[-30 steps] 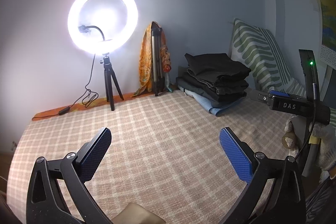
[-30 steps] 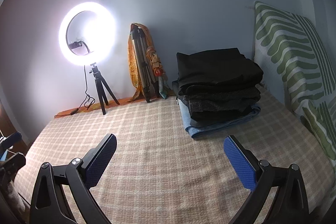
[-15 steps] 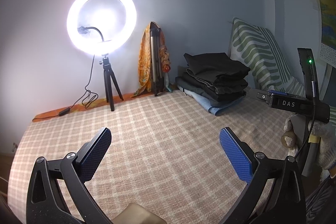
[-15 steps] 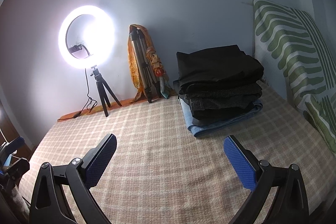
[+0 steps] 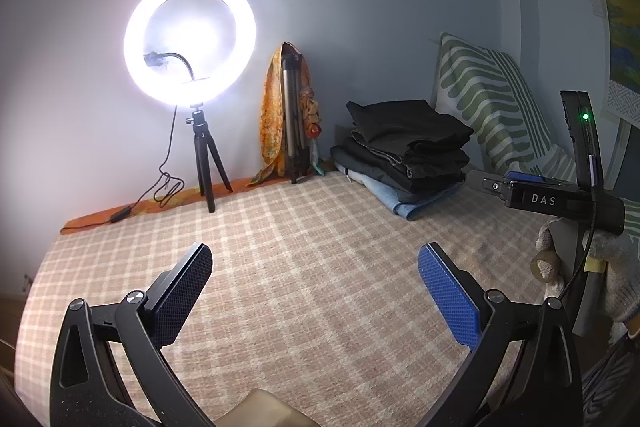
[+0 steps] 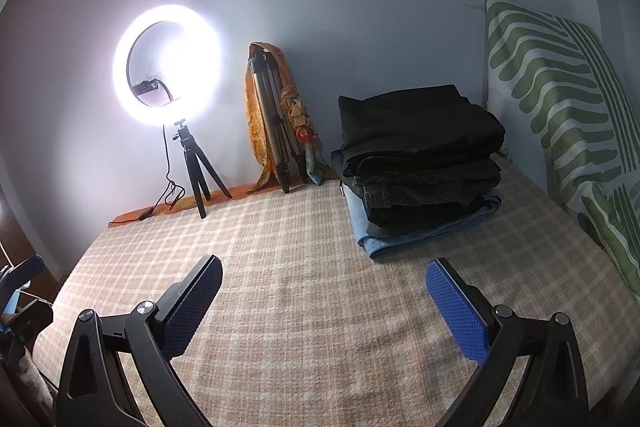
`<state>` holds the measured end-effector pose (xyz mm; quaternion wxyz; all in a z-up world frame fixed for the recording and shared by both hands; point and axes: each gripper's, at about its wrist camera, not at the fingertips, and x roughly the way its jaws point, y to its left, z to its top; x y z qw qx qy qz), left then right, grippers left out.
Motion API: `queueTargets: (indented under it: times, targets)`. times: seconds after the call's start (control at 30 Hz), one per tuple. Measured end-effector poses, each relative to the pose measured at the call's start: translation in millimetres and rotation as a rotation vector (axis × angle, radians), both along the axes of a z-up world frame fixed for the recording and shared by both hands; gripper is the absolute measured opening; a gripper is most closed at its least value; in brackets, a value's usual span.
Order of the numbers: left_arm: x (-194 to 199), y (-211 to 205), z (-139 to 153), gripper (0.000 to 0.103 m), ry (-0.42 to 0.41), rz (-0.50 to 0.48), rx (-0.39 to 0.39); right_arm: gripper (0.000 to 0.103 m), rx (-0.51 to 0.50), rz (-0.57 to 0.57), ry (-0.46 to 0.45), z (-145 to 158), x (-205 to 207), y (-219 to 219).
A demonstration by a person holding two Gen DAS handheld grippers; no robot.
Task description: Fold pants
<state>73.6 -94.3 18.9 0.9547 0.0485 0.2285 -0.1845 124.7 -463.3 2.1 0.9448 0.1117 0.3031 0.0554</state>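
Observation:
A stack of folded pants (image 5: 408,151), dark ones on top and a light blue pair at the bottom, lies at the back right of the checked bedspread (image 5: 304,267); it also shows in the right wrist view (image 6: 420,163). My left gripper (image 5: 316,291) is open and empty above the bedspread. My right gripper (image 6: 324,303) is open and empty too, nearer the stack. The right gripper's body, held in a gloved hand, shows at the right of the left wrist view (image 5: 560,199). No unfolded pants are in view.
A lit ring light on a small tripod (image 5: 190,39) stands at the back left with its cable. A folded tripod draped with an orange cloth (image 5: 290,135) leans on the wall. A green-striped pillow (image 6: 560,99) stands at the right.
Both views have shifted slightly; the right gripper has pulled back a little from the stack. Both grippers stay open and empty.

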Motion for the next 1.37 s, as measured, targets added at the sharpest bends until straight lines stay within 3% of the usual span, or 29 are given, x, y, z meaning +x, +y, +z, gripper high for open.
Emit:
queueTargets:
  times: [1.37]
  targets:
    - [-5.3, -0.5, 3.3, 0.102, -0.015, -0.001, 0.002, 0.103, 0.014, 0.028, 0.014, -5.0, 0.6, 6.8]
